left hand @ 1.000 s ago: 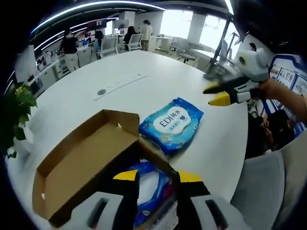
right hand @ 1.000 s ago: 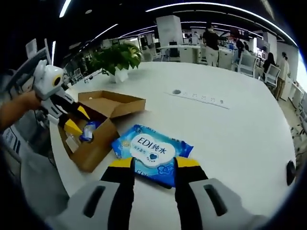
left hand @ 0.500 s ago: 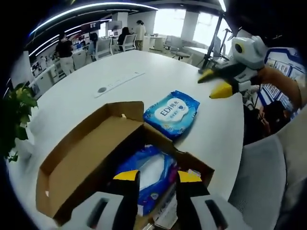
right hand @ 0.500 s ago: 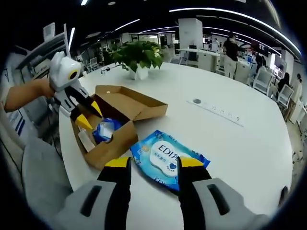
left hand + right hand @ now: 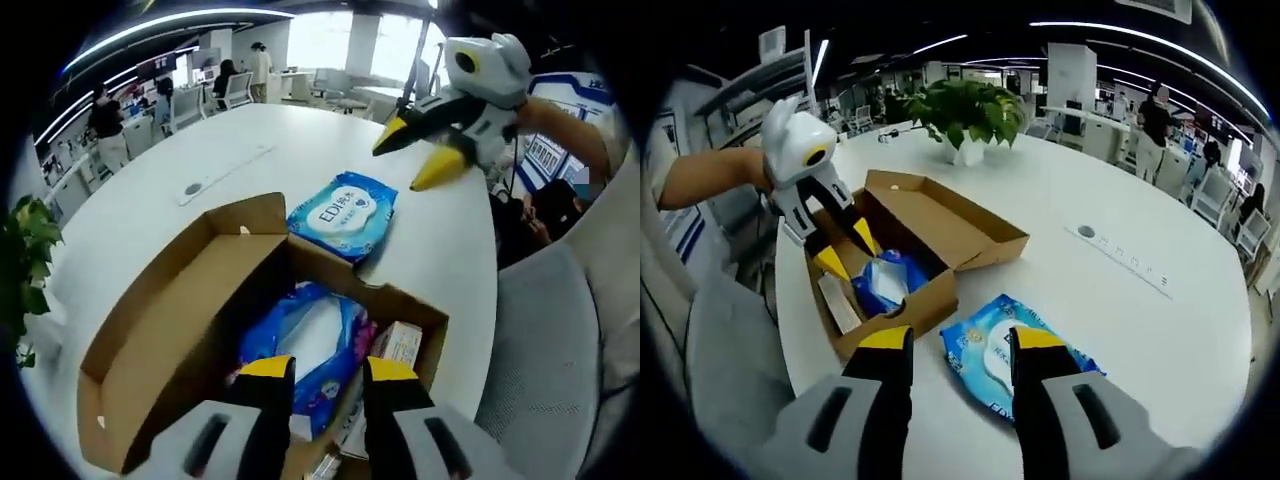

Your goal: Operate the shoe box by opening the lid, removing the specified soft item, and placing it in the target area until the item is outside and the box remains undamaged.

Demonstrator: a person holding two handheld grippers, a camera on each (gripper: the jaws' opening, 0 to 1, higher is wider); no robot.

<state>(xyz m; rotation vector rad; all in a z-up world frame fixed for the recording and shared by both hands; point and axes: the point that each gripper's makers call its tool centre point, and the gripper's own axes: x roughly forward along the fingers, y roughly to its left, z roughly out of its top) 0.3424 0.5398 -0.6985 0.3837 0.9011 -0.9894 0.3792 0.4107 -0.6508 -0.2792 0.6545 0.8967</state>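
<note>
Inside box [image 5: 180,330], pack [image 5: 305,355] looks soft, slick (film); we'd pinch its edge w/ left gripper [image 5: 318,372], jaws spread, empty.

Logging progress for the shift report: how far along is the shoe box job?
Done: the shoe box lies with its lid open, and one wipes pack lies out on the table. In hand: the left tongs, open, hover over a blue packet inside the box. Left: lifting that packet out, if it too is wanted. The right tongs hang open above the table.
</note>
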